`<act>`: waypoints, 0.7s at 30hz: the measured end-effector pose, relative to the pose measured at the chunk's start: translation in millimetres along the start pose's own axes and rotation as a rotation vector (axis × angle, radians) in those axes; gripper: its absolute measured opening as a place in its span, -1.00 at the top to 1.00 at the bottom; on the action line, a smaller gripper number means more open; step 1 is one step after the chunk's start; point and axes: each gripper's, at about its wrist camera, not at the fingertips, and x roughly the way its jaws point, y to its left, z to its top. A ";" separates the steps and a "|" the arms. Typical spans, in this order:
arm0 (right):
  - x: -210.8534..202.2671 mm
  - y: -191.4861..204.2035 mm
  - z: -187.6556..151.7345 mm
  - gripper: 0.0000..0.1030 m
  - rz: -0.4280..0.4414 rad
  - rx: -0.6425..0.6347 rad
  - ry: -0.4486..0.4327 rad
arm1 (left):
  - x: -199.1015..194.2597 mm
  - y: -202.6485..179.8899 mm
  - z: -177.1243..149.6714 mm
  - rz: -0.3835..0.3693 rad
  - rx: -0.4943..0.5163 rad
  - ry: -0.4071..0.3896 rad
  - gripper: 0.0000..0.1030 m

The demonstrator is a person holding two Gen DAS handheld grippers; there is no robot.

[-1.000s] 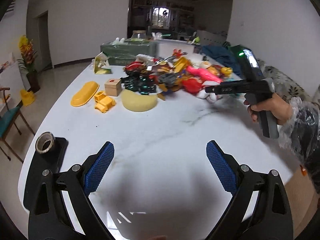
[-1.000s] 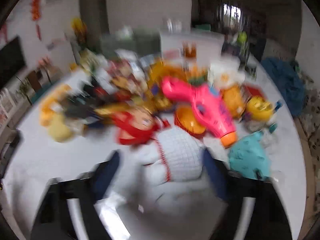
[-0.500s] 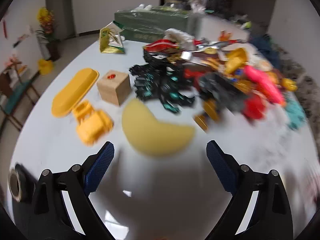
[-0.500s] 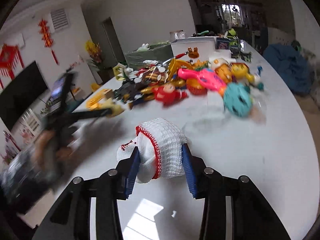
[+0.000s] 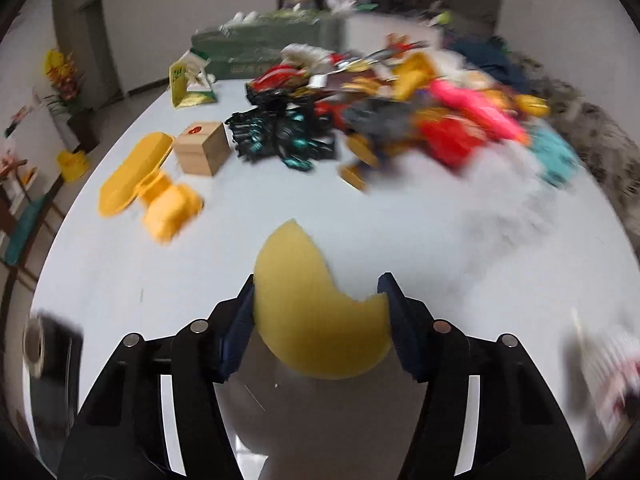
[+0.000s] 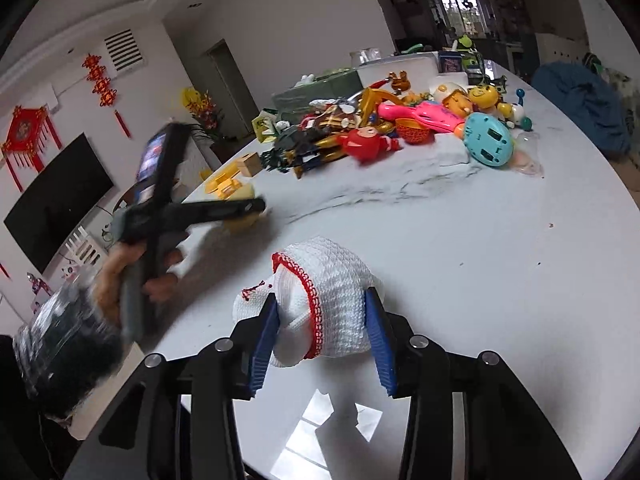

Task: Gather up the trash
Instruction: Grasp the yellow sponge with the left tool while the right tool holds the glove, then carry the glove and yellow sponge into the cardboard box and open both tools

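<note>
While the left gripper (image 5: 318, 314) clamps a yellow crescent-shaped sponge (image 5: 316, 312) just above the white marble table (image 5: 440, 240), the right gripper (image 6: 320, 330) is closed on a white crocheted hat (image 6: 328, 300) with red trim, held near the table's near edge. Plastic toys (image 6: 400, 128) crowd the far side.

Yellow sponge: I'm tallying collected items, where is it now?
The yellow sponge sits clamped in the left gripper, low centre of the left wrist view, over the white table.
</note>
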 end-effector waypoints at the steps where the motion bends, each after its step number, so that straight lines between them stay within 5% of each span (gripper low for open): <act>1: -1.8 4.6 -2.7 0.17 0.000 -0.003 -0.007 | -10.5 -0.2 -7.3 -0.017 0.010 -0.029 -0.14; 11: -28.6 48.5 -36.6 0.17 0.045 -0.020 -0.009 | -122.6 -22.1 -109.0 -0.111 0.143 -0.143 -0.14; 16: -51.2 64.6 -64.3 0.17 0.108 -0.020 0.051 | -155.0 -26.5 -151.6 -0.164 0.203 -0.121 -0.21; 21: -49.5 77.8 -112.5 0.13 0.137 -0.042 0.200 | -150.5 -30.4 -203.1 -0.202 0.289 0.004 -0.37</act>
